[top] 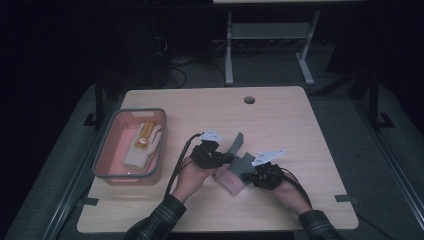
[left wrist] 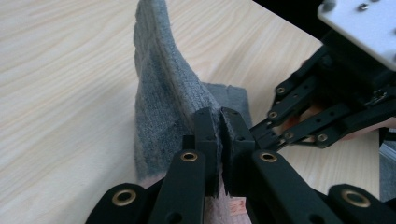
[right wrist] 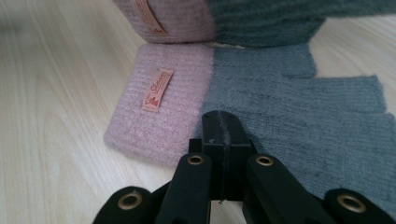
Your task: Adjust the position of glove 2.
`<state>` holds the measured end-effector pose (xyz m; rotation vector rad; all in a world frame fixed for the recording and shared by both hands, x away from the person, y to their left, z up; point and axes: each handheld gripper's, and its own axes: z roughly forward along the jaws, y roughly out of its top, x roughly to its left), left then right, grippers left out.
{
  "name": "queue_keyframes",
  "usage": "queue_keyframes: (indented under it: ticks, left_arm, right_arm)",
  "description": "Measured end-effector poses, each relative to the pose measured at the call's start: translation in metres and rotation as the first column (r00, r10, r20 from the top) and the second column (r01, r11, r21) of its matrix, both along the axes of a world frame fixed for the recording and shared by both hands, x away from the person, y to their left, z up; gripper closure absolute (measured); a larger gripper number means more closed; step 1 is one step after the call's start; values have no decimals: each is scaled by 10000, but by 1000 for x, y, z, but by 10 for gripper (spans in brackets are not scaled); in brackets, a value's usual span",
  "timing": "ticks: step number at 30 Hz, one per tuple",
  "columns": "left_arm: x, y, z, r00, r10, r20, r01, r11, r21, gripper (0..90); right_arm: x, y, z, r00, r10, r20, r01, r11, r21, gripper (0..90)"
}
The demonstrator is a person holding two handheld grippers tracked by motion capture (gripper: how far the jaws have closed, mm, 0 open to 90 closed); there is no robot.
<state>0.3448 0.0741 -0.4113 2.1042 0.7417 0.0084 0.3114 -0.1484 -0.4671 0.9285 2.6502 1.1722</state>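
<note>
**Desk:** Take me across the table, left to right.

**Me:** Far left, I see the pink bin [top: 104,159] near the table's [top: 280,115] left edge, with a cream glove [top: 142,150] lying inside and something yellow on top of it. Too small for me to name.

**Desk:** And your left tool?

**Me:** My left gripper [left wrist: 218,140] has its jaws pinched together on the grey knit of a glove [left wrist: 168,107]. That glove stands up from the wood in a tall fold, lifted by the clamp. From above, my left gripper [top: 216,156] sits just right of the bin, at table centre.

**Desk:** Second glove?

**Me:** A matching glove [right wrist: 289,107] lies flat on the table, pink cuff [right wrist: 161,109] with a small orange label [right wrist: 158,90], grey body beyond. The lifted glove's cuff sits just behind it.

**Desk:** Right tool?

**Me:** My right gripper [right wrist: 223,140] has jaws pressed together, low over the flat glove's near edge; a thin grey line shows between the pads, but I cannot tell whether it is fabric. From above it [top: 260,176] sits just right of the gloves.
</note>
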Motion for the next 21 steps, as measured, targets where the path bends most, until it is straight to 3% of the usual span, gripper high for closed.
queue_keyframes:
  ticks: [9, 21]
  left_arm:
    - [-3, -4, 0, 9999, -135, 63, 134, 9999, 59, 862]
    - [-8, -13, -8, 9988, -491, -47, 492, 9983, 327, 862]
  right_arm:
    - [-5, -12, 3, 10000, -58, -9, 58, 9999, -142, 900]
    - [-1, 2, -1, 9998, -107, 152, 108, 9999, -94, 900]
